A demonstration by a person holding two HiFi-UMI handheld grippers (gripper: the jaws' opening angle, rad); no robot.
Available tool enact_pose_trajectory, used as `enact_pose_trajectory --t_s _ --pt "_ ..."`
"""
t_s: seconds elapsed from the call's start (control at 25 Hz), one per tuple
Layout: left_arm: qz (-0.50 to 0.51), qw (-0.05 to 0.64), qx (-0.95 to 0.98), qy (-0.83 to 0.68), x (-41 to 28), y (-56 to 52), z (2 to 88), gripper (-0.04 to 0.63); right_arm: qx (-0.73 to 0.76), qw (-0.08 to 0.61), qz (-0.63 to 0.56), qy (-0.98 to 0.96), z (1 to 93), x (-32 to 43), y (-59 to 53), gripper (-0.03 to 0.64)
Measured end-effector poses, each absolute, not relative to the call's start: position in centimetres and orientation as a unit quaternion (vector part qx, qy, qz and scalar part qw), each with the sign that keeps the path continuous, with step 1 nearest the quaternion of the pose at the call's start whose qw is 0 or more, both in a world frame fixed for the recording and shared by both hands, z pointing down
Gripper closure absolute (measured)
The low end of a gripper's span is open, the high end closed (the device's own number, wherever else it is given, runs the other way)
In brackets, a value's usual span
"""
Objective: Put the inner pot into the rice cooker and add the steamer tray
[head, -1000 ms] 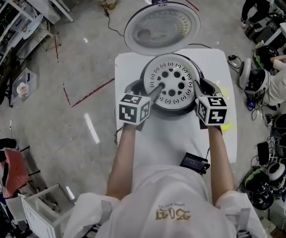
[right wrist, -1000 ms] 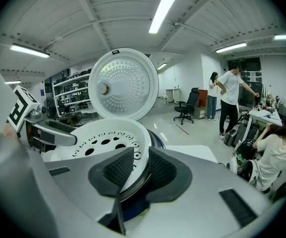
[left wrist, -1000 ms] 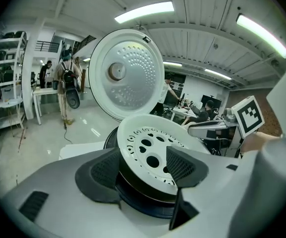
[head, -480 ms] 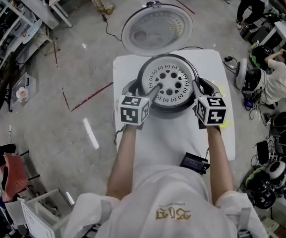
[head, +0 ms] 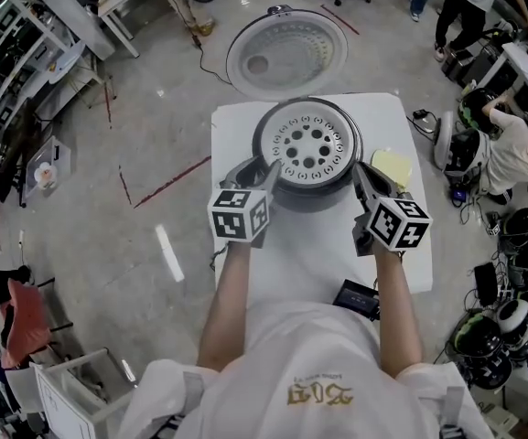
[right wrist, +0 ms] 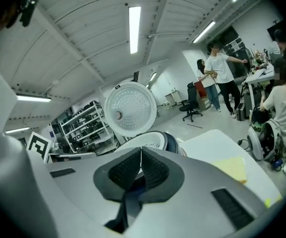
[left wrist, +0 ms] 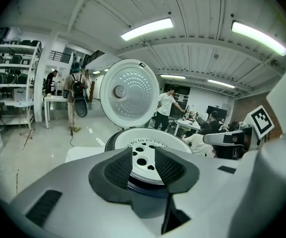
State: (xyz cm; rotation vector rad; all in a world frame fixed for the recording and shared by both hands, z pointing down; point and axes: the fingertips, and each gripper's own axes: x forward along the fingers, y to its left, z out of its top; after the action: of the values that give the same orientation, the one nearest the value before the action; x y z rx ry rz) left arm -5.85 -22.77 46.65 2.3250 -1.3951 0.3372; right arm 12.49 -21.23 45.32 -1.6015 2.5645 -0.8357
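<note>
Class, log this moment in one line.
steamer tray: in cooker; lid: open; left gripper: apart, just closing, empty; right gripper: just shut, empty

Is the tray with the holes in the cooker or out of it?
In. The steamer tray lies flat in the mouth of the rice cooker; the lid stands open behind.

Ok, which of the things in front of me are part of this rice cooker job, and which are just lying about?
Job:
- cooker
- its open lid
- steamer tray, sitting in the cooker

Lying about:
- yellow sheet, on the table right of the cooker
- black device, at the table's near edge
</note>
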Motion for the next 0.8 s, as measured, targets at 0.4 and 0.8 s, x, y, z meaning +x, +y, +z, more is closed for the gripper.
enact_pose_trajectory --t_s 0.4,0.8 --pt "0.092 0.196 0.828 -0.517 -5.3 -17.2 45.6 0.568 -0.501 -0.014 -0.217 0.838 44.4 13.2 -16.6 0.604" --pt "0.07 0.212 0.824 -0.52 -5.8 -14.2 46.0 0.58 -0.505 -0.047 -0.177 0.843 44.4 12.3 -14.5 0.604"
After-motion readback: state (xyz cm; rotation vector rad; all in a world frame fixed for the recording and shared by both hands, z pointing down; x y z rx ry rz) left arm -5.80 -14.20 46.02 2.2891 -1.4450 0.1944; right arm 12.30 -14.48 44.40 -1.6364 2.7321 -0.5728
